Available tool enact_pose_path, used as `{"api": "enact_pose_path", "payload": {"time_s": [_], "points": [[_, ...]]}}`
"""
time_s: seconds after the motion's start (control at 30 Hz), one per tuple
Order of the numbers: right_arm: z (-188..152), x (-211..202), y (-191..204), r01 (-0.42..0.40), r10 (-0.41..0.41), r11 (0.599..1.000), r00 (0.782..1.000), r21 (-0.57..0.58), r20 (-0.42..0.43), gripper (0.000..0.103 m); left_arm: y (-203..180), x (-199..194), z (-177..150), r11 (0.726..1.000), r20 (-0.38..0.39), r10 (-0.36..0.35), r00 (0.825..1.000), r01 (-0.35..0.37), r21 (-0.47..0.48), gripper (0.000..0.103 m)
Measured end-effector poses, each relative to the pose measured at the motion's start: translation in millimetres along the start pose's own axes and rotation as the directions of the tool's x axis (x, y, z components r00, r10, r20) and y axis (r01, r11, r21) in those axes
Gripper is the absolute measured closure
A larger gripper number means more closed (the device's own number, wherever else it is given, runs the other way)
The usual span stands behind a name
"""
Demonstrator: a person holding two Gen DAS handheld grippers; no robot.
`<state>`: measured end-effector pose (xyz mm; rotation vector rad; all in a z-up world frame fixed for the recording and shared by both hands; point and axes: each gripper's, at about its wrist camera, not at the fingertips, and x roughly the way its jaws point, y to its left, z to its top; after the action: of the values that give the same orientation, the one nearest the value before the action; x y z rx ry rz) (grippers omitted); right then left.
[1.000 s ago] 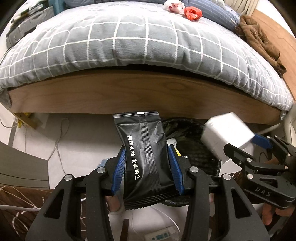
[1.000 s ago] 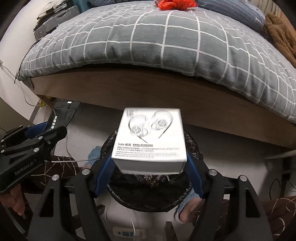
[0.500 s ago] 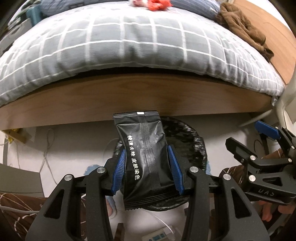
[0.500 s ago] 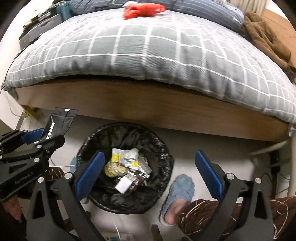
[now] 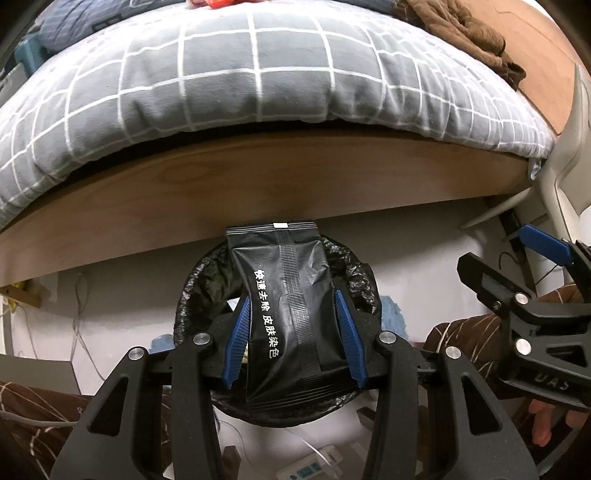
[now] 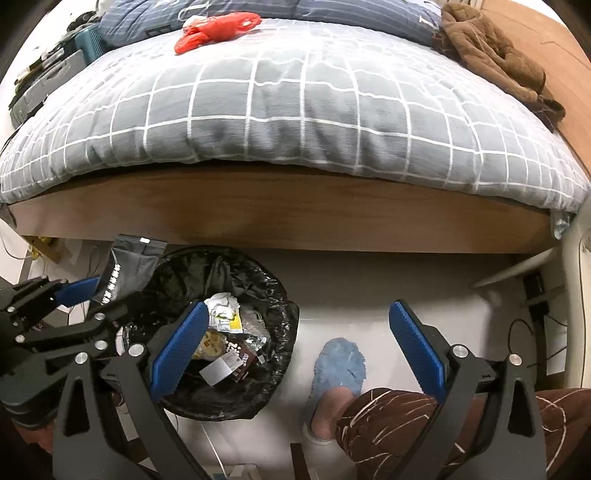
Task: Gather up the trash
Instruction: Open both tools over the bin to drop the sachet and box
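Now that the white box has dropped, right gripper (image 6: 295, 347) gapes empty beside bin (image 6: 284, 314).
Left gripper (image 5: 293, 332) clamps black sachet (image 5: 288, 310) over it — release next, likely.

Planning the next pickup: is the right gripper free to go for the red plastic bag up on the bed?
Probably yes. The right gripper is open and empty, and the red plastic bag lies exposed on the checked duvet, nothing covering it. It sits far back, though, so a long reach over the bed is needed.

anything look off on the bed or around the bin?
Yes: a crumpled red plastic bag lies on the grey checked duvet, uncollected. Brown clothing is heaped at the bed's edge. Nothing spilled around the bin.
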<state>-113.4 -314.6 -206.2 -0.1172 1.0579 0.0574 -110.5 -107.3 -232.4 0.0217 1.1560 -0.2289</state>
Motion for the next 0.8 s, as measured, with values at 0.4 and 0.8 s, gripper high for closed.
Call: {"api": "enact_pose_path", "payload": {"time_s": [0.4, 0.8], "points": [[14.6, -13.1, 3.6, 0.011, -0.01, 1.0, 0.998, -0.003, 0.064, 0.009, 20.6, -17.6, 2.1, 0.995, 0.071, 0.104, 0.992, -0.104, -0.01, 0.013], [73.4, -48.0, 23.7, -0.032, 0.033, 0.999, 0.972, -0.007, 0.234, 0.009, 61.1, -87.9, 44.3, 0.982, 0.218, 0.175, 0.96, -0.154, -0.108, 0.006]]}}
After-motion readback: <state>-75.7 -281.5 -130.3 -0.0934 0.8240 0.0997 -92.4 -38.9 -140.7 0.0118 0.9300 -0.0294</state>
